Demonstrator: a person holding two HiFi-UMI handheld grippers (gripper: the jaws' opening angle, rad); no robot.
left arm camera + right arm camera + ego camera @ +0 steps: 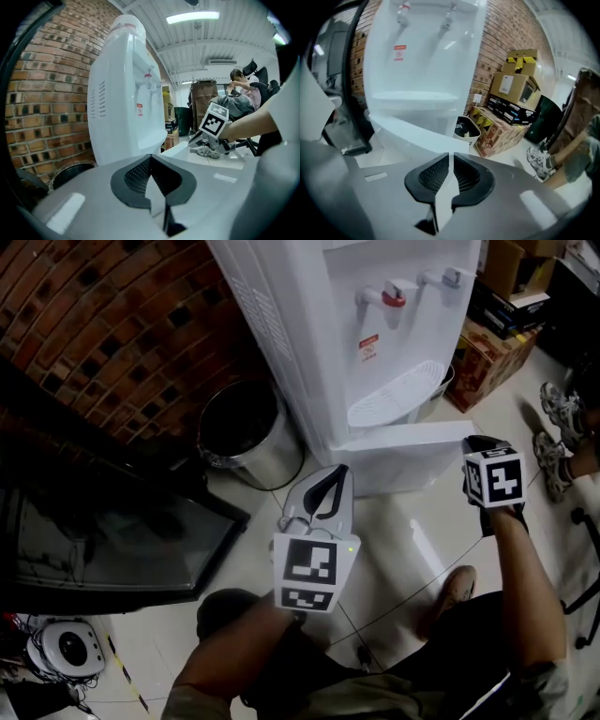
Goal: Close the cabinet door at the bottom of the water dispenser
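The white water dispenser (pixel 375 324) stands against the brick wall. Its bottom cabinet door (pixel 412 454) hangs swung out over the floor, a flat white panel. My right gripper (pixel 486 444) is at the door's free right end; in the right gripper view the door's edge (pixel 412 133) runs just beyond the right gripper (pixel 450 154), whose jaws stand a narrow slit apart with nothing between them. My left gripper (pixel 337 472) sits lower, in front of the door, pointing at the dispenser. In the left gripper view the left gripper (pixel 150 158) has its tips together, empty.
A round metal bin (pixel 239 432) stands left of the dispenser, a dark screen (pixel 103 540) lies further left. Cardboard boxes (pixel 487 352) and a small lined bin (pixel 468 129) stand right of the dispenser. Shoes (pixel 562 413) lie at the right. A seated person (pixel 243 93) is behind.
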